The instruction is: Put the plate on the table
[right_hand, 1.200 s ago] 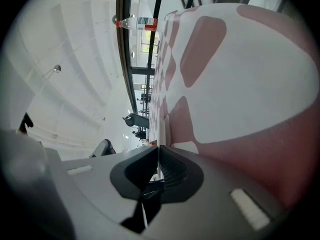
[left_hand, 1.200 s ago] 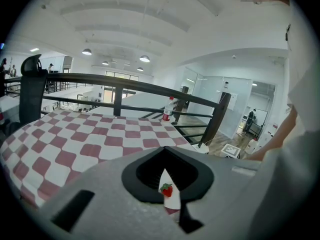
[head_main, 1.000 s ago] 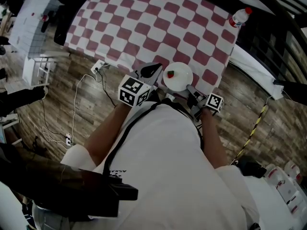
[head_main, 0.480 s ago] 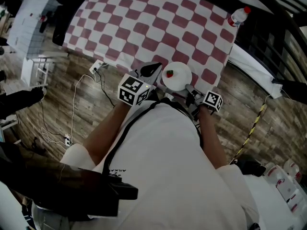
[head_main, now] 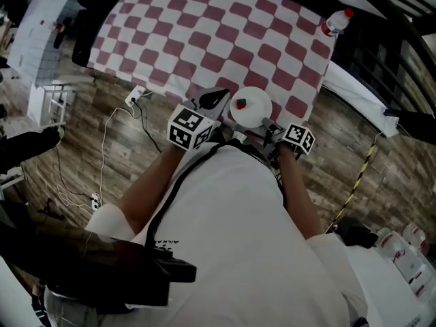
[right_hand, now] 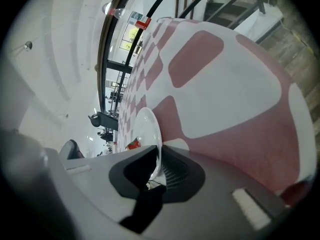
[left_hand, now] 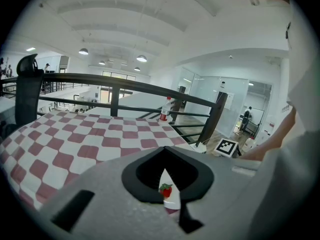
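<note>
Pinching the stiff, slick, breakable white plate [head_main: 253,109] by its near rim, the right gripper [head_main: 270,128] holds it level-ish at the table's [head_main: 204,33] near edge, a loose strawberry [head_main: 240,103] aboard, while the left gripper [head_main: 218,99] sits pressed together, empty.

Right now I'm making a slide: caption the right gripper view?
The right gripper clamps the rim of a white plate, a strawberry on it, checked tablecloth behind.
</note>
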A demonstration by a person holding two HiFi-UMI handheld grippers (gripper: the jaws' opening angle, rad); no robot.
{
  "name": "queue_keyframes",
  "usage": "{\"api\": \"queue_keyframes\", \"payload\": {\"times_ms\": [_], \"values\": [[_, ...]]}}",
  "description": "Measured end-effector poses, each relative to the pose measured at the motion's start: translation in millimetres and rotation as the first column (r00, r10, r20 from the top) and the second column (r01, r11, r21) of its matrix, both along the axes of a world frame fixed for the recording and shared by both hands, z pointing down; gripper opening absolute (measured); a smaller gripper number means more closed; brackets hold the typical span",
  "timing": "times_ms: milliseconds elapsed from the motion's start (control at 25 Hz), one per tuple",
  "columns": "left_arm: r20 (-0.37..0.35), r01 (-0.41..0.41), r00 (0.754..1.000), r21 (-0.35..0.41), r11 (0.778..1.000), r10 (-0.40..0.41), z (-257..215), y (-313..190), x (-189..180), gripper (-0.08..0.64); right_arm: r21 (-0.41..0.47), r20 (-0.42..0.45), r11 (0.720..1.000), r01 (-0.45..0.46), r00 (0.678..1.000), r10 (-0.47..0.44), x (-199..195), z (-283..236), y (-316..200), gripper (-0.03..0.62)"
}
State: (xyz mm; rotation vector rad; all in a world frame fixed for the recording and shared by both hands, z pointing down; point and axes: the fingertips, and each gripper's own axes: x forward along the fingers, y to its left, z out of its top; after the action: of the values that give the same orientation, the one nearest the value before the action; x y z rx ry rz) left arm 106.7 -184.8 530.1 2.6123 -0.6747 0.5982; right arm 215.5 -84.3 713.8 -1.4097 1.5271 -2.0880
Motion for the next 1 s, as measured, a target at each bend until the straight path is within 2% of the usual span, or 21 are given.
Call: {"api": "queue_keyframes", "payload": {"times_ms": [240,640,800,1000], "values": [[-0.002,-0.009,1.000,0.002,1.000,0.009,-2.7,0.9,-3.5,0.005,-0.038,-0.078,0.999,0.018,0.997,-0.021,-0.2,0.1,-2.2,0.044],[0.003,-0.009,1.000,0.007,1.000,0.009,-3.5,3.6,-8.5,0.005,-0.038,-0.099,0.999,0.001,0.995,-0.005,0.9,0.5,-13.4,0.044],[0.003,-0.005,1.000,0.010,1.000,0.005,-3.3,5.7,-10.1,0.005,-0.024,-0.114,0.999,0.023,0.993,-0.025,-0.5,-0.1,-13.8,0.046],[0.004,-0.004,1.000,0.013,1.000,0.004,-3.8,8.9,-8.3,0.005,0.019,-0.135,0.997,0.080,0.988,-0.077,-5.7,-7.8,-16.6,0.103]]}}
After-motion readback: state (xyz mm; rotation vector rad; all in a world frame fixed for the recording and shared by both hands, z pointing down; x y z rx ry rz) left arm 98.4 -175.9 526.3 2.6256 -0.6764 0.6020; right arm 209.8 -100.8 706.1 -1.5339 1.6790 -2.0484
